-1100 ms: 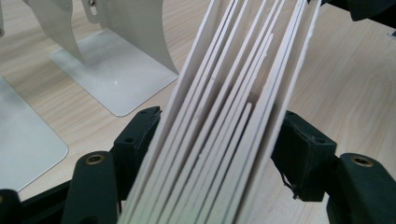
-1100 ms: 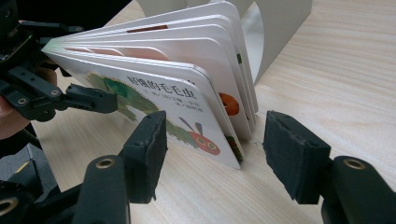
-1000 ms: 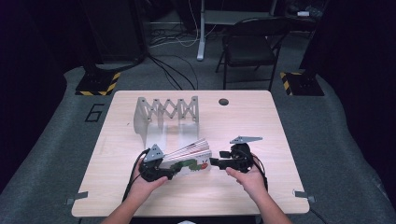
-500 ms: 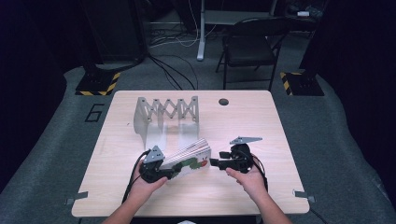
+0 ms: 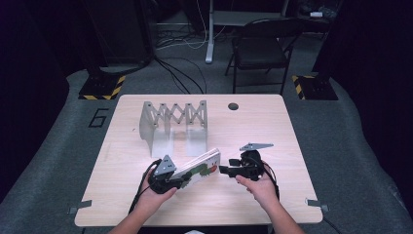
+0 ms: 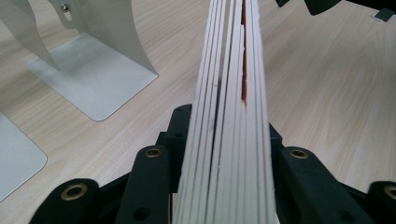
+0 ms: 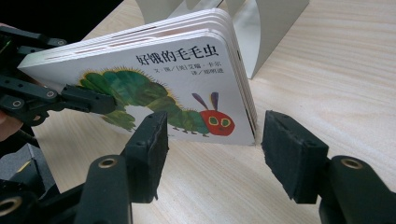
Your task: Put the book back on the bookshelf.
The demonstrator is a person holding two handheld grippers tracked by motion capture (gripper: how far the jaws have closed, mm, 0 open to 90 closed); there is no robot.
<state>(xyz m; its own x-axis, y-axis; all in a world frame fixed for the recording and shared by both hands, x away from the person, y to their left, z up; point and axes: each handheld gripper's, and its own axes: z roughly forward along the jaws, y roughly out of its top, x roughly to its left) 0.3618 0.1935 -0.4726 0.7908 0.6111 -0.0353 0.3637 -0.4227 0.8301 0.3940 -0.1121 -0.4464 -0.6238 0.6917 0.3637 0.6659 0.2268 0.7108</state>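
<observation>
A thick white board book (image 5: pixel 197 168) with a green caterpillar on its cover stands tilted on its edge on the table. My left gripper (image 5: pixel 184 181) holds its near end. Its jaws have just been closing, and in the left gripper view the book's page edges (image 6: pixel 229 116) run between the left gripper (image 6: pixel 227 128) and both jaws press the covers. My right gripper (image 5: pixel 223 169) is open, just right of the book. In the right gripper view the book's cover (image 7: pixel 177 79) lies beyond the right gripper (image 7: pixel 217 140), its lower corner apart from the pads (image 7: pixel 289 154).
A grey metal expanding book rack (image 5: pixel 173 119) stands behind the book, with flat foot plates (image 6: pixel 102 60) on the wooden table (image 5: pixel 292 131). A round hole (image 5: pixel 233 106) is near the table's far edge. A folding chair (image 5: pixel 263 48) stands beyond it.
The left gripper's jaws have drawn in onto the book. The book and the right hand have kept their places.
</observation>
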